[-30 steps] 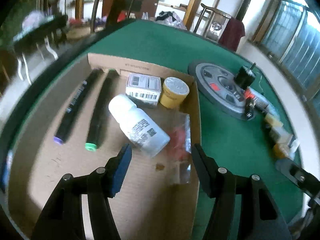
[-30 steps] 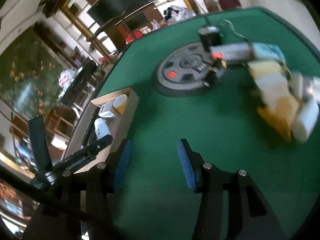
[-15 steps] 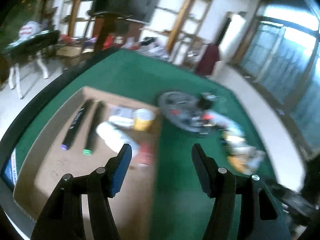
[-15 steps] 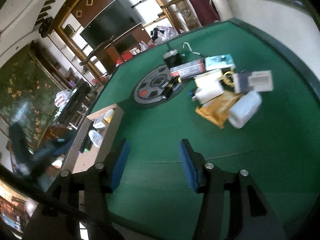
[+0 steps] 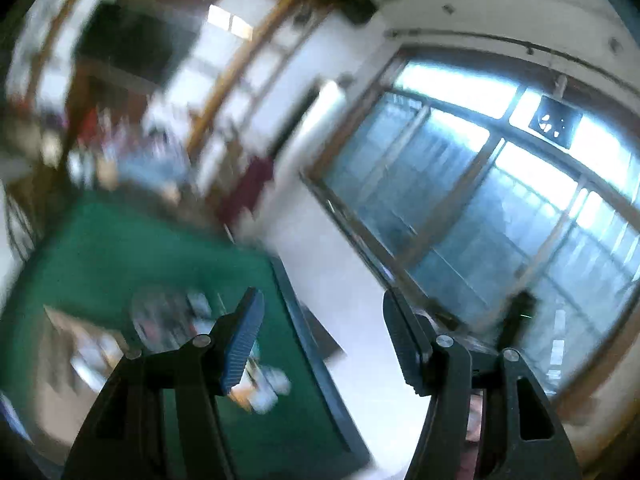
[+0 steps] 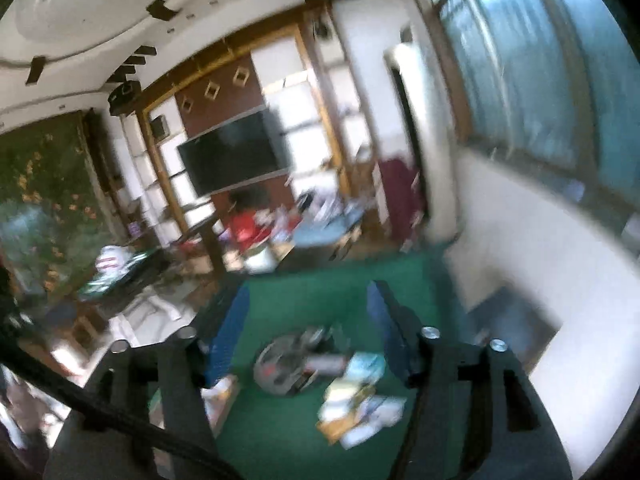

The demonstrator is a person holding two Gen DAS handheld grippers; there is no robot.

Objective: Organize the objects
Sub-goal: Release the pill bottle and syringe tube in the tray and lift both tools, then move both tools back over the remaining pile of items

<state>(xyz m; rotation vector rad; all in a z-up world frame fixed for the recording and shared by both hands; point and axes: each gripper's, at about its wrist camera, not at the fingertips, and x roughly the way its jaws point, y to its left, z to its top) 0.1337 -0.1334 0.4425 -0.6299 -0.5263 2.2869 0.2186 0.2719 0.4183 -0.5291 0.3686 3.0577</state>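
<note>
Both views are blurred by motion and look from high above the green table (image 6: 280, 420). My left gripper (image 5: 324, 340) is open and empty, pointing over the table's right edge toward the windows. My right gripper (image 6: 308, 332) is open and empty, far above the table. A pile of loose packets and boxes (image 6: 360, 404) lies on the felt beside a round grey disc (image 6: 280, 368). The cardboard tray (image 5: 80, 352) with the sorted items shows as a blur at lower left, and its edge shows in the right wrist view (image 6: 218, 396).
The table's dark right edge (image 5: 316, 368) borders white floor (image 5: 360, 320). Large windows (image 5: 500, 208) fill the right. A dark television (image 6: 236, 156) and cluttered furniture stand beyond the table's far end.
Both grippers have risen and tilted up, away from the table. The left one has left the tray and swung right toward the windows. The objects now look small and far below.
</note>
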